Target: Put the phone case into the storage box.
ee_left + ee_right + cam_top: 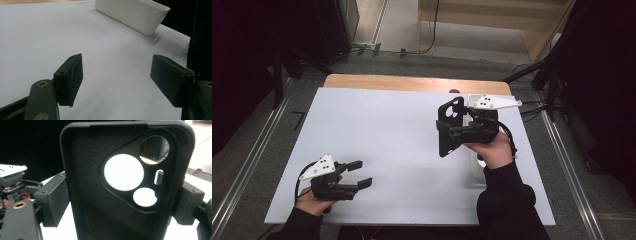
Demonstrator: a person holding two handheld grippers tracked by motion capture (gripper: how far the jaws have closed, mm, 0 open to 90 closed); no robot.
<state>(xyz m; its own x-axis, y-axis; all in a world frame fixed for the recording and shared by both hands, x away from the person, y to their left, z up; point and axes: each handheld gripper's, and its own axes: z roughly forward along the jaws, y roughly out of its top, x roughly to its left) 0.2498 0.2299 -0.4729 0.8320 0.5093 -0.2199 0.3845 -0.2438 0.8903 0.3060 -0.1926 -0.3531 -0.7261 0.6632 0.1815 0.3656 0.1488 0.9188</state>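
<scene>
1. Left gripper (357,174), at seven o'clock on the white table (387,150), has its jaws wide with nothing between them.
2. Right gripper (452,131), at two o'clock, clamps a black phone case (450,125), upright above the table; no writing is readable on it.
3. White tray (135,12) sits beyond; its contents are hidden.

White-topped table (377,130) with wooden far edge, grey carpeted floor (257,150), metal rails, pale wooden shelving (522,20) behind, dark sides
</scene>
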